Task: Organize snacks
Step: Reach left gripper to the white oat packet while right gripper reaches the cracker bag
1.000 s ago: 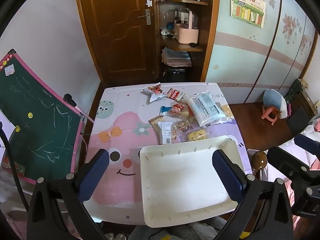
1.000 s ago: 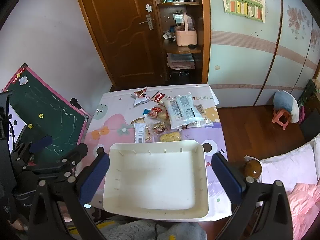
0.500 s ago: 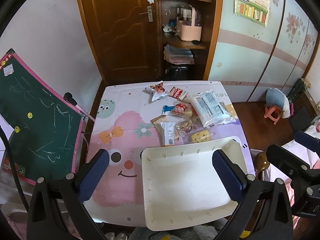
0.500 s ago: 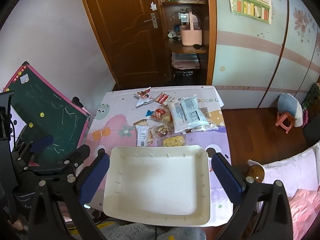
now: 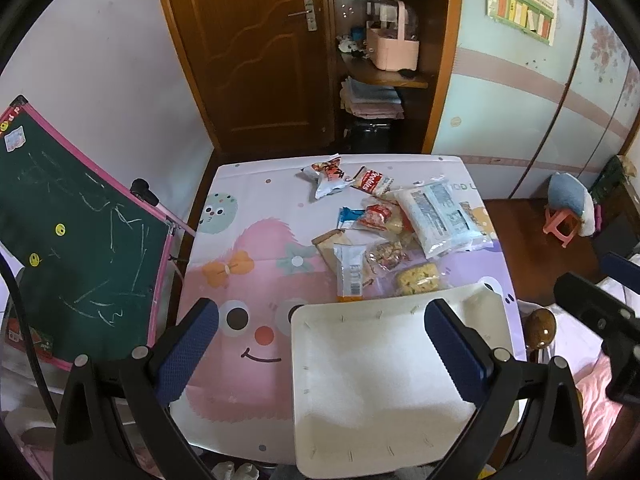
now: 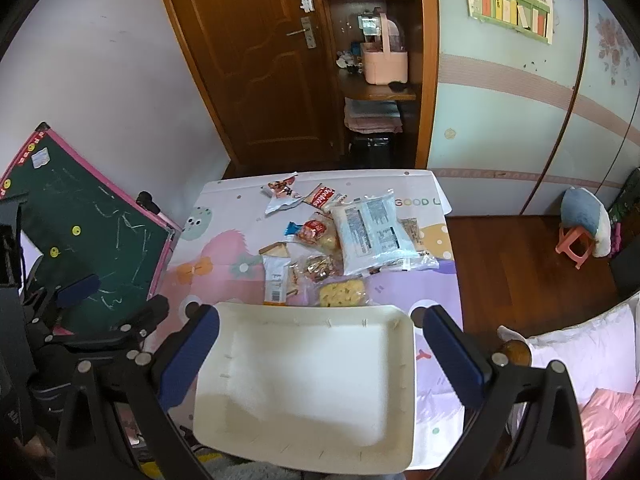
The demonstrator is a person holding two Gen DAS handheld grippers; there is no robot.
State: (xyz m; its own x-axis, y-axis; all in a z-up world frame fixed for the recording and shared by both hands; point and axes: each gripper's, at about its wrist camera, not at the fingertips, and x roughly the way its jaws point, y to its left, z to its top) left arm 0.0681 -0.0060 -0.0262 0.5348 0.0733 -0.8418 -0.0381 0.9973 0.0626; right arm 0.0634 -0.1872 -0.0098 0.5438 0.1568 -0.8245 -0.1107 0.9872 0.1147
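An empty cream plastic tray (image 5: 384, 380) (image 6: 308, 384) sits at the near edge of a table with a pink cartoon cloth (image 5: 248, 280). Several snack packets lie beyond it: a large clear bag (image 5: 438, 216) (image 6: 372, 232), a white barcode packet (image 5: 351, 272) (image 6: 275, 280), a yellow cracker pack (image 5: 416, 278) (image 6: 343, 294), a red packet (image 5: 374, 216) and a foil bag (image 5: 326, 176). My left gripper (image 5: 320, 356) is open and empty, high above the tray's left part. My right gripper (image 6: 320, 356) is open and empty above the tray.
A green chalkboard (image 5: 72, 248) leans at the table's left side. A wooden door (image 5: 248, 52) and a corner shelf with a pink basket (image 5: 394, 48) stand behind. A pink stool (image 5: 564, 224) and a bed (image 6: 592, 380) are on the right.
Both grippers have risen and pulled back a little, so the table and tray look smaller and lower. Nothing on the table has moved. Both grippers stay open.
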